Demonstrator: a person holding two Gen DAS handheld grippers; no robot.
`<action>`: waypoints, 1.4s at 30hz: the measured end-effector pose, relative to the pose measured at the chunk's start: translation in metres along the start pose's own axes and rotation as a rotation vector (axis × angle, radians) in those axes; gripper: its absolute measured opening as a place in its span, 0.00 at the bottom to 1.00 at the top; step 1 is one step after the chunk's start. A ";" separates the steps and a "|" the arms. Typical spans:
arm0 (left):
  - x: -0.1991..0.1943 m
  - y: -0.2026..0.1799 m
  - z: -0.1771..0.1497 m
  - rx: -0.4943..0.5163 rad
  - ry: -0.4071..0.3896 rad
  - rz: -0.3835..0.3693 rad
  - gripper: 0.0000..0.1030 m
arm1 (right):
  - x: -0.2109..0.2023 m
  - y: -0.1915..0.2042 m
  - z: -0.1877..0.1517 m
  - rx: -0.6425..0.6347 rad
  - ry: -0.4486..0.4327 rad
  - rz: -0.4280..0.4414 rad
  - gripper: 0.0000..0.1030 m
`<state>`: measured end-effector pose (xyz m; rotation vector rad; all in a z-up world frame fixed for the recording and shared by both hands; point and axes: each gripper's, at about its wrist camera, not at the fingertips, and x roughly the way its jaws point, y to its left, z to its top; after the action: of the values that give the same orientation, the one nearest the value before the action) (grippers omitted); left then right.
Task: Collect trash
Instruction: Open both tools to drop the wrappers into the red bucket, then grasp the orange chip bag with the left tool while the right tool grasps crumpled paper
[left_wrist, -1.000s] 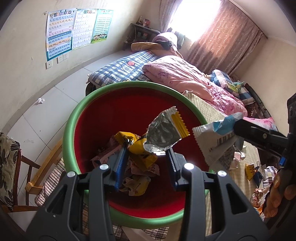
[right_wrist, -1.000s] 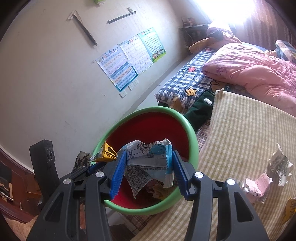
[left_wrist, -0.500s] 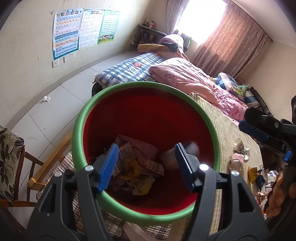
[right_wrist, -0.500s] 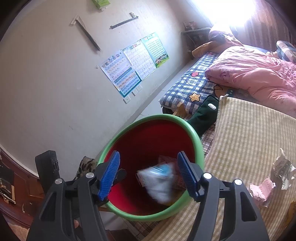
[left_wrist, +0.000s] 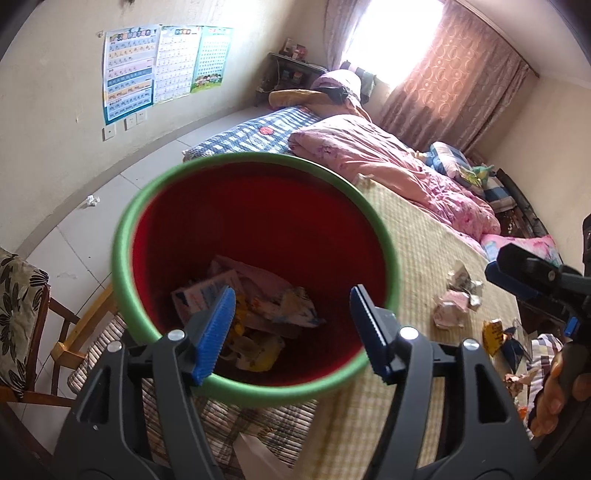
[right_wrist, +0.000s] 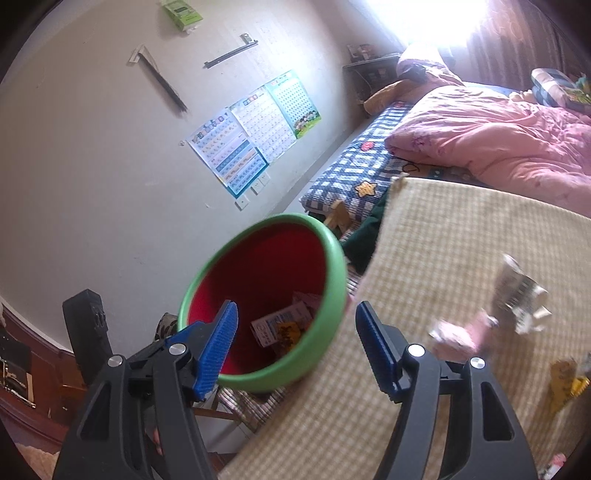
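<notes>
Your left tongs (left_wrist: 291, 328) are spread wide with nothing between the blue pads, hanging just above the bin (left_wrist: 376, 225), so that its red inside fills the gap between the fingers. Your right tongs (right_wrist: 295, 347) are spread and bare too, sitting over the bin's near rim where it meets the mat (right_wrist: 461, 229). Inside the bin lies a heap of wrappers (left_wrist: 258, 306), printed paper and yellow foil packets, resting at the bottom. Judging by that, both hands are between loads: nothing is gripped, and the step in hand is to go for more trash. Beyond the bin, out on the mat, the nearest pieces are a pink crumple (right_wrist: 458, 336) with a grey crumpled wrapper (right_wrist: 521, 295) just behind it, and farther from the bin a yellow packet (right_wrist: 565, 384) near the edge of view; all three are blurred in the right view, so their exact shape is hard to read. Your next move likely calls for swinging the right tongs away from the bin toward the pink crumple, keeping the fingers wide, coming down over it and closing low enough to catch the paper without snagging the mat's weave. The left tongs can wait over the bin or reach past it for the other scraps.
</notes>
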<state>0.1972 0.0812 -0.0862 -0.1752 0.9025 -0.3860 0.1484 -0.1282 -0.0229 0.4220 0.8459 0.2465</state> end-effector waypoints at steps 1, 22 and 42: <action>0.000 -0.007 -0.004 0.006 0.003 -0.003 0.60 | -0.005 -0.004 -0.004 0.003 -0.001 -0.006 0.63; -0.013 -0.134 -0.080 0.126 0.087 -0.174 0.70 | -0.147 -0.136 -0.080 0.082 -0.011 -0.222 0.66; 0.020 -0.208 -0.165 0.181 0.404 -0.382 0.48 | -0.115 -0.172 -0.141 0.136 0.161 -0.207 0.37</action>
<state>0.0252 -0.1153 -0.1374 -0.1030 1.2275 -0.8772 -0.0257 -0.2876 -0.1065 0.4416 1.0611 0.0314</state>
